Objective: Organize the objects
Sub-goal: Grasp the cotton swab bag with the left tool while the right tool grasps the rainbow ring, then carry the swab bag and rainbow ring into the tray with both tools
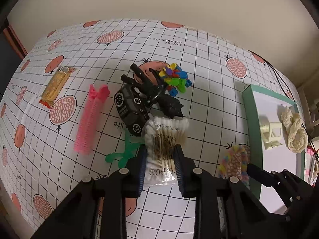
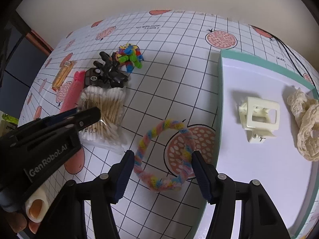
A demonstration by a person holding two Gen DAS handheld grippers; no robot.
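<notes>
A clear bag of cotton swabs [image 1: 165,137] lies on the gridded tablecloth, pinched at its waist between the pads of my left gripper [image 1: 160,155], which is shut on it. The right wrist view shows that left gripper [image 2: 87,112] on the swab bag [image 2: 103,109] from the side. A pastel fuzzy ring [image 2: 165,183] lies flat between the fingers of my right gripper [image 2: 162,156], which stands open astride it. To the right is a green-rimmed white tray [image 2: 221,91] holding a cream claw clip [image 2: 259,115] and a lace scrunchie [image 2: 307,131].
Behind the swabs sit a black toy car [image 1: 129,107], black clips [image 1: 147,83] and a clump of coloured plastic pieces [image 1: 176,79]. A pink ribbed roll [image 1: 91,119], a snack pack [image 1: 54,85] and a green figure [image 1: 123,153] lie to the left. A hand [image 2: 20,223] holds the left gripper.
</notes>
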